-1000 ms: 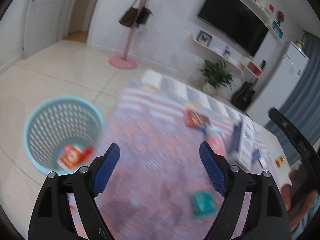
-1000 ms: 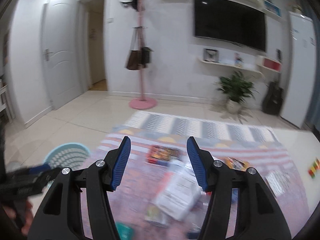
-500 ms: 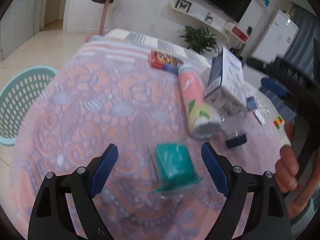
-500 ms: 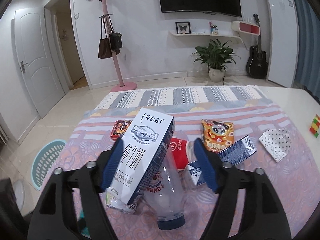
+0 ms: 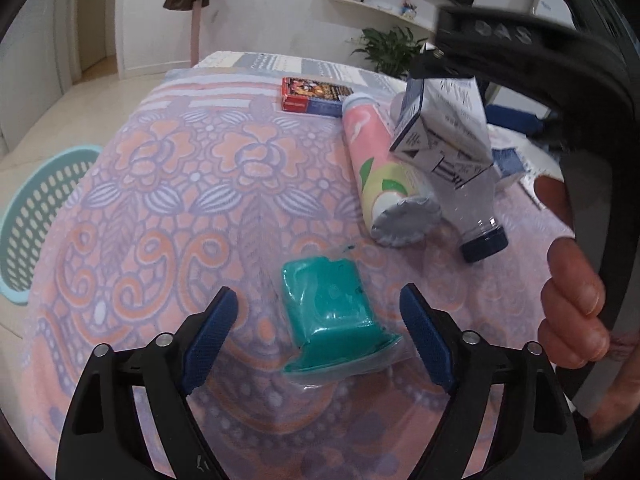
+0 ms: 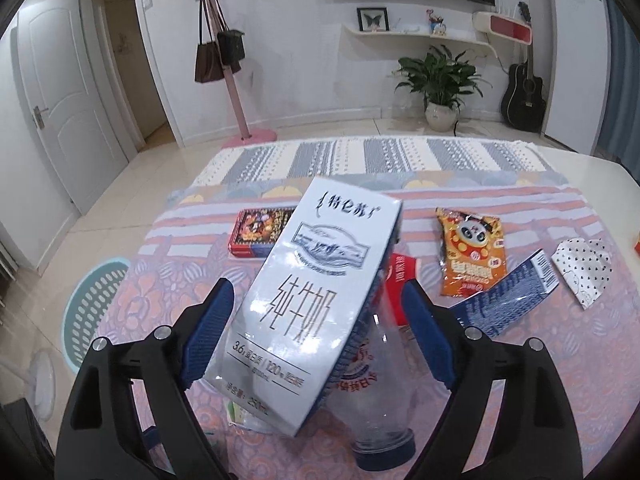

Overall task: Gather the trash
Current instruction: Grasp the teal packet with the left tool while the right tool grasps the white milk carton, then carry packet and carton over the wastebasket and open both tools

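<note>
Left wrist view: teal basket (image 5: 38,216) on the floor at far left, beside the table edge. Left gripper (image 5: 318,324) low over the patterned cloth (image 5: 192,184), fingers apart and closing, straddling a teal packet (image 5: 326,304) in clear wrap; pads not touching it. Beyond, from left: red box (image 5: 314,96), pink tube (image 5: 384,176) lying with its cap toward the camera, milk carton (image 5: 444,128) tilted atop a clear bottle (image 5: 478,216) with dark cap. At right edge, a hand (image 5: 572,304) around the black frame of the other gripper.

Right wrist view: basket (image 6: 94,308) again at left, below the table. Right gripper (image 6: 318,328) over the carton (image 6: 316,300), fingers apart and opening; carton white with blue sides, printed with black characters and a landscape emblem, leaning between the pads; left pad near its edge, contact not discernible; right pad clear of it. Carton hiding most of the tube and part of the bottle (image 6: 380,412). Right of it: red cup (image 6: 400,280), orange snack bag (image 6: 474,256), flattened blue carton (image 6: 508,300), dotted paper (image 6: 584,272).

Shown only here: snack bag, red cup, dotted paper. Shown only in left view: teal packet, hand.
</note>
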The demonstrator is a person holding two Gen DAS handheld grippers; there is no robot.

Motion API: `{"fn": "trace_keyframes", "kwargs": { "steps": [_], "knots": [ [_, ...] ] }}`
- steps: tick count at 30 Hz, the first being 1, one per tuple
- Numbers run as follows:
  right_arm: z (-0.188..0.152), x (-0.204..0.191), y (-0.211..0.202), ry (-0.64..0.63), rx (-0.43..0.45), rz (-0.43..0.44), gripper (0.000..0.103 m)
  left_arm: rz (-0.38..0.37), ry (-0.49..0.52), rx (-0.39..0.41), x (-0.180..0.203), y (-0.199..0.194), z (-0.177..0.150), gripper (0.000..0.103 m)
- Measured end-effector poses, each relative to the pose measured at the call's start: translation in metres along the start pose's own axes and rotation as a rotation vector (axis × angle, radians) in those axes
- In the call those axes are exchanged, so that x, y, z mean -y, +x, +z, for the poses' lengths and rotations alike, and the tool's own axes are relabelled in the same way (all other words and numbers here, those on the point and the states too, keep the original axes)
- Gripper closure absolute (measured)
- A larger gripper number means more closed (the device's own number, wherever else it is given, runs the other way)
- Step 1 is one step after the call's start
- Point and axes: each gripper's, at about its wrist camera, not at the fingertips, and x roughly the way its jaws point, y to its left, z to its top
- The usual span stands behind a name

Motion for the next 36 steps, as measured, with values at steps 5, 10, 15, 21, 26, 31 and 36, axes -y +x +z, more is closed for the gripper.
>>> {"fn": "trace_keyframes", "kwargs": {
  "steps": [5, 10, 15, 21, 26, 31, 36],
  "knots": [
    [-0.002, -0.005, 0.008, -0.007, -0.026, -0.029, 0.022, 0.025, 0.028, 0.001, 0.003, 0.002, 0.001, 0.035],
    [-0.002, -0.002, 0.003, -0.009, -0.027, -0.034, 0.032, 0.044, 0.051, 0.000, 0.004, 0.002, 0.002, 0.042],
    [-0.002, 0.008, -0.005, -0.003, -0.030, -0.032, 0.041, 0.044, 0.049, -0.002, 0.003, 0.001, 0.003, 0.052],
    [-0.006, 0.020, -0.014, 0.007, -0.011, -0.022, 0.046, 0.006, 0.031, 0.000, -0.005, 0.001, 0.005, 0.064],
    [-0.006, 0.025, -0.017, 0.014, -0.008, -0.013, 0.048, -0.016, 0.021, 0.005, -0.007, -0.002, 0.006, 0.066],
    [-0.005, 0.023, -0.027, 0.001, 0.012, -0.009, 0.048, -0.018, 0.014, 0.048, -0.009, -0.013, 0.012, 0.066],
    [-0.002, 0.010, -0.042, -0.042, 0.054, -0.001, 0.048, 0.001, 0.012, 0.122, -0.017, -0.032, 0.023, 0.066]
  ]
}}
